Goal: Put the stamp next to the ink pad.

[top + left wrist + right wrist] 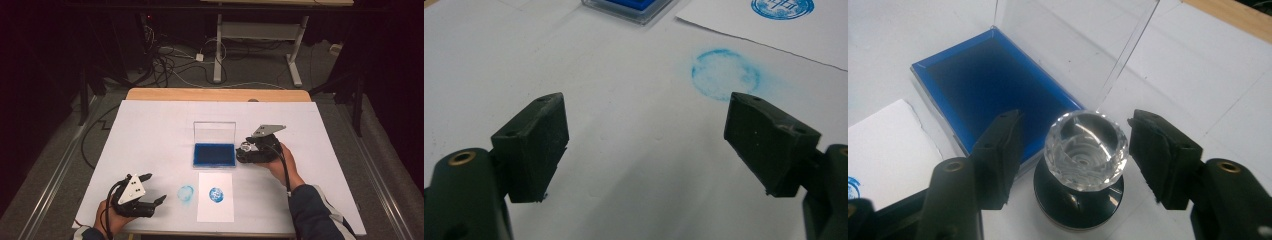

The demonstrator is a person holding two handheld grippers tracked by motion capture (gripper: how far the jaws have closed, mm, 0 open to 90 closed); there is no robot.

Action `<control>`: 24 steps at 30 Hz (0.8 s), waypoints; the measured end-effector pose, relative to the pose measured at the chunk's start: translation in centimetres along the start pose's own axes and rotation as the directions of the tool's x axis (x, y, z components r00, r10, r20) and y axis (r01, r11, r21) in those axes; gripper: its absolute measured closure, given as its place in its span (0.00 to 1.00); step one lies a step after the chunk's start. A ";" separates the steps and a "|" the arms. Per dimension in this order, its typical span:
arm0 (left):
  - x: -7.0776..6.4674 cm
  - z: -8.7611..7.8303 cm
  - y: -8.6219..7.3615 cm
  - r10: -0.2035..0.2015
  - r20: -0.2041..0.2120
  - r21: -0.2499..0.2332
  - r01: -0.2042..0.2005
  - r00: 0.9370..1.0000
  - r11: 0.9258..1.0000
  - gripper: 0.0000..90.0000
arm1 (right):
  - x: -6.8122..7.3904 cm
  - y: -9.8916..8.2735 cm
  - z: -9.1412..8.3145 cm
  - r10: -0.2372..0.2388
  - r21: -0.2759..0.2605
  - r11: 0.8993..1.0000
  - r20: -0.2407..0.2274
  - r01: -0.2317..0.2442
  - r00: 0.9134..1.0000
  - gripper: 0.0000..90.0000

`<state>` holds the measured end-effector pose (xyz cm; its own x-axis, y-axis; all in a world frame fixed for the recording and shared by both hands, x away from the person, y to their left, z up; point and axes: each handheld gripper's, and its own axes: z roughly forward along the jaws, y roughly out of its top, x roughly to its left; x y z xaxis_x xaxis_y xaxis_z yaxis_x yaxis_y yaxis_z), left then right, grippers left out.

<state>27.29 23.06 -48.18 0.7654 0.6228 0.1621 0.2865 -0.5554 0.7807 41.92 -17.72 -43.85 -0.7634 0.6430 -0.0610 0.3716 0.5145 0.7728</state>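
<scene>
While the white table (150, 130) carries everything in a tight group toward its near edge, the risks are best judged from the largest item down. An open ink pad (214, 154), its clear lid (214, 132) raised upright, is set near the table's middle; a sheet of paper (215, 210) with a round blue stamp print (216, 194) is laid just before it, at the near edge. A smudged blue ring (186, 194) is seen on the bare table beside the paper's left side.

The right gripper (1075, 152) is held with its jaws apart on either side of the crystal-topped stamp (1085, 150), which is stood upright just beside the pad's right edge; no pad is seen pressing on it. The left gripper (646, 137) is held wide open and empty over the near-left part of the table.

If the right gripper is withdrawn carelessly, the stamp could be knocked over and its inked face could mark the table, as the ring suggests is possible. The upright lid could also be struck.
</scene>
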 end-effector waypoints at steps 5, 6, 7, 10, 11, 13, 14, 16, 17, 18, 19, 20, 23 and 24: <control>0.0 0.0 0.0 0.002 -0.003 -0.001 -0.002 1.000 1.000 0.19 | 0.2 0.3 -0.5 -0.012 -0.033 0.999 0.038 0.013 0.999 0.33; -0.1 0.0 0.0 0.001 -0.002 0.000 -0.001 1.000 1.000 0.19 | 0.2 0.4 -0.6 -0.012 -0.040 0.999 0.042 0.013 0.999 0.32; 0.0 0.0 0.0 0.001 -0.003 0.000 -0.001 1.000 1.000 0.19 | 0.3 0.5 -0.7 -0.016 -0.042 0.999 0.052 0.018 0.999 0.30; 0.0 -0.1 0.0 0.002 -0.004 0.000 -0.002 1.000 1.000 0.19 | 0.3 0.6 -1.0 -0.022 -0.055 0.998 0.082 0.026 0.996 0.27; 0.0 -0.1 0.0 0.002 -0.005 -0.001 -0.002 1.000 1.000 0.19 | 0.4 0.7 -1.1 -0.023 -0.059 0.998 0.084 0.028 0.996 0.26; 0.0 -0.1 0.0 0.002 -0.004 -0.001 -0.002 1.000 1.000 0.19 | 0.5 0.8 -1.3 -0.029 -0.074 0.997 0.098 0.036 0.995 0.25; 0.0 -0.1 0.0 0.004 -0.004 0.001 -0.004 1.000 1.000 0.19 | 0.6 0.9 -1.5 -0.030 -0.083 0.996 0.099 0.038 0.995 0.25; 0.0 0.0 0.0 0.002 -0.002 0.001 -0.002 1.000 1.000 0.19 | 0.8 1.0 -1.7 -0.045 -0.097 0.994 0.114 0.056 0.992 0.24; 0.0 0.0 0.0 0.004 -0.002 0.002 -0.004 1.000 1.000 0.19 | 0.9 1.0 -1.8 -0.050 -0.104 0.993 0.122 0.063 0.991 0.23; 0.0 0.0 0.0 0.004 -0.003 0.001 -0.004 1.000 1.000 0.19 | 1.0 1.1 -1.9 -0.056 -0.111 0.991 0.125 0.070 0.991 0.21; 0.0 0.0 0.0 0.003 -0.002 0.000 -0.003 1.000 1.000 0.19 | 1.1 1.1 -2.0 -0.059 -0.115 0.991 0.132 0.074 0.989 0.20; 0.0 -0.1 0.0 0.004 -0.001 0.001 -0.004 1.000 1.000 0.19 | 1.1 1.2 -2.1 -0.064 -0.115 0.990 0.144 0.081 0.988 0.19; 0.0 -0.1 0.0 0.004 -0.002 0.000 -0.004 1.000 1.000 0.19 | 1.3 1.2 -2.4 -0.068 -0.122 0.989 0.153 0.088 0.986 0.18; 0.0 -0.1 0.0 0.004 -0.003 -0.001 -0.004 1.000 1.000 0.19 | 1.3 1.2 -2.5 -0.069 -0.126 0.988 0.157 0.089 0.985 0.18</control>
<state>27.22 23.08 -48.10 0.7646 0.6226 0.1668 0.2830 -0.5567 0.7810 40.07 -17.69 -41.39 -0.6944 0.6874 -0.2126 0.2329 0.4943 0.8375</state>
